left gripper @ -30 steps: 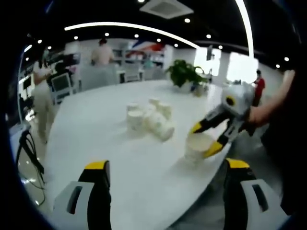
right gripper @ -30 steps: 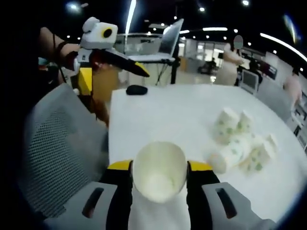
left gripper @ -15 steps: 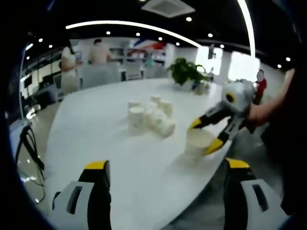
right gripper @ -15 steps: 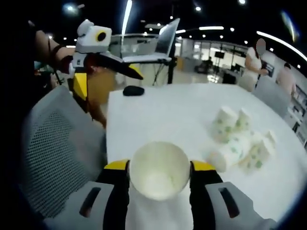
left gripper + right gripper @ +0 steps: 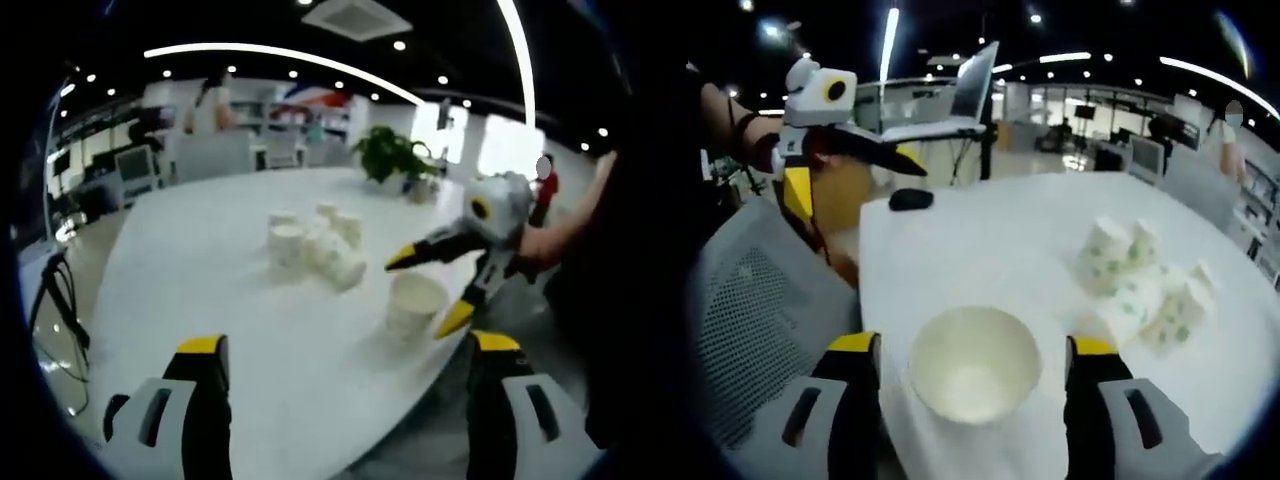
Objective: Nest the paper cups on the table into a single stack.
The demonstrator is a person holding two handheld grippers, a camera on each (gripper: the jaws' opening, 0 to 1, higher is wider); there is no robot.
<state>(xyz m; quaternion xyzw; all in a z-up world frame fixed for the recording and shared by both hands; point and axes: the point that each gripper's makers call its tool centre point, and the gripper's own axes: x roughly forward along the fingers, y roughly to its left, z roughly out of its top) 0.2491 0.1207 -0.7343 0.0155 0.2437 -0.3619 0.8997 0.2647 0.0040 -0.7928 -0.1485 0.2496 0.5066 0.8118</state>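
Observation:
An upright white paper cup [image 5: 414, 303] stands near the table's edge. My right gripper [image 5: 426, 292] is open, one jaw on each side of the cup, with a gap showing at both sides. In the right gripper view the same cup [image 5: 975, 372] sits mouth up between my right gripper's [image 5: 973, 348] spread jaws. A loose pile of several green-dotted paper cups [image 5: 312, 245] lies mid-table, some standing and some on their sides; the pile [image 5: 1142, 287] is right of the lone cup. My left gripper [image 5: 348, 345] is open and holds nothing. It hovers off the table's corner [image 5: 852, 178].
The white table [image 5: 200, 270] stretches away from me. A potted plant [image 5: 390, 152] stands at its far end. A black mouse [image 5: 910, 199] and a laptop [image 5: 970, 95] are at the table's other corner. A grey mesh chair [image 5: 745, 330] stands beside the near edge. People stand in the background.
My right gripper's jaws have spread apart and let go of the cup, which now stands free on the table. The left gripper has stayed open and hardly moved.

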